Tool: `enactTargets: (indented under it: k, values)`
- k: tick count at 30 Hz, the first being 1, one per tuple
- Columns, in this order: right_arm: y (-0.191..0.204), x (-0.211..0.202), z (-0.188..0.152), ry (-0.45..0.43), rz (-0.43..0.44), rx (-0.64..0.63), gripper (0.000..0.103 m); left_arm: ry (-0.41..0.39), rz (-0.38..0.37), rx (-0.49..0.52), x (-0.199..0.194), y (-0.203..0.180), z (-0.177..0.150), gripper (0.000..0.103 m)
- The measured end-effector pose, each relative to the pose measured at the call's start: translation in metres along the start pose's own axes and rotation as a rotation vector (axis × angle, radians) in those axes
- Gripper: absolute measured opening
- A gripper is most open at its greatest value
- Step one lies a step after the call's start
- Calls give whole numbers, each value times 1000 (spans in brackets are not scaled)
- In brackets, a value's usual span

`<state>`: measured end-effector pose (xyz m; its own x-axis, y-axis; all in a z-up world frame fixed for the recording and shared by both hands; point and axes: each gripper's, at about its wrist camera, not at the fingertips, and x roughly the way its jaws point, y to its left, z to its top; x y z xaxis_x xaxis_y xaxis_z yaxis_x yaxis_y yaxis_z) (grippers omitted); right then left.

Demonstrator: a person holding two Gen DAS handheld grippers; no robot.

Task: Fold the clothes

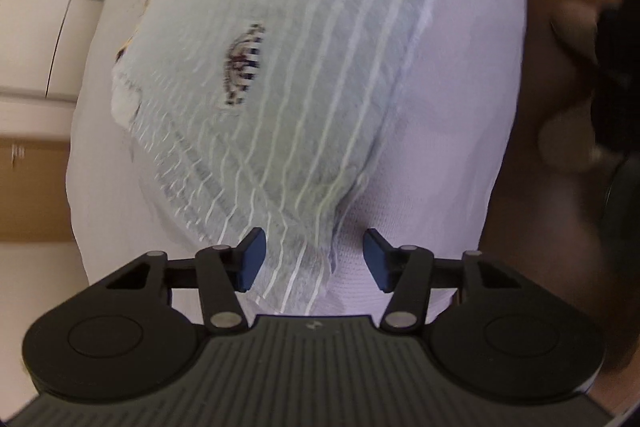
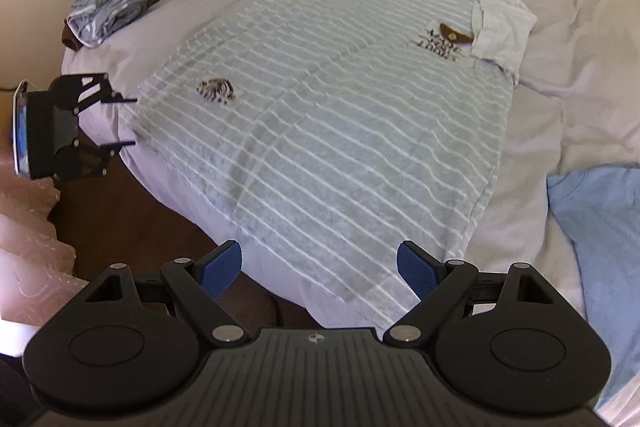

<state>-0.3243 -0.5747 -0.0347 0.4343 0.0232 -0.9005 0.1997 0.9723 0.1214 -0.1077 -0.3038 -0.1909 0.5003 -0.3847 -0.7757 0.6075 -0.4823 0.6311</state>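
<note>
No text, number or brand can be read in either view. The striped shirt (image 2: 340, 115) carries a dark print below its brown pocket flap (image 2: 456, 34), on the far right of its chest; it may be lettering, but it is too blurred to make out. A small round emblem (image 2: 316, 337) is moulded on the right gripper's body, and it has no legible characters.

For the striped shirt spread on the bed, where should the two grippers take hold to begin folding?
Probably at the hem corners of the striped shirt, which lies flat with its hem toward the bed's near edge. The right gripper is open at the near corner; the left gripper is open at the far one.
</note>
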Motion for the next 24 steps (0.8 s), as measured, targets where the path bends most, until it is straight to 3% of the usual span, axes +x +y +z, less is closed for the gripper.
enactTargets:
  k: [1,5,11,16,21,24]
  values:
    - [-1,1,-3,0,-6,3,87,-4,-3,23,3,-1,-2,49]
    - [-5,7,-13,0,-37,63,87,-42,-35,-36,2,20,-5,2]
    - [22,31,-21,-38,-122,-5,86,-111,-123,-233,-12,74,-1,2]
    - [75,69,-26,-123,-142,-190,86,-171,-208,-408,-25,112,0,2]
    - [135,109,-24,-250,-172,-360,85,-201,-271,-460,-33,129,-1,2]
    - [168,131,-19,-331,-204,-443,77,-213,-285,-466,-36,130,-5,2]
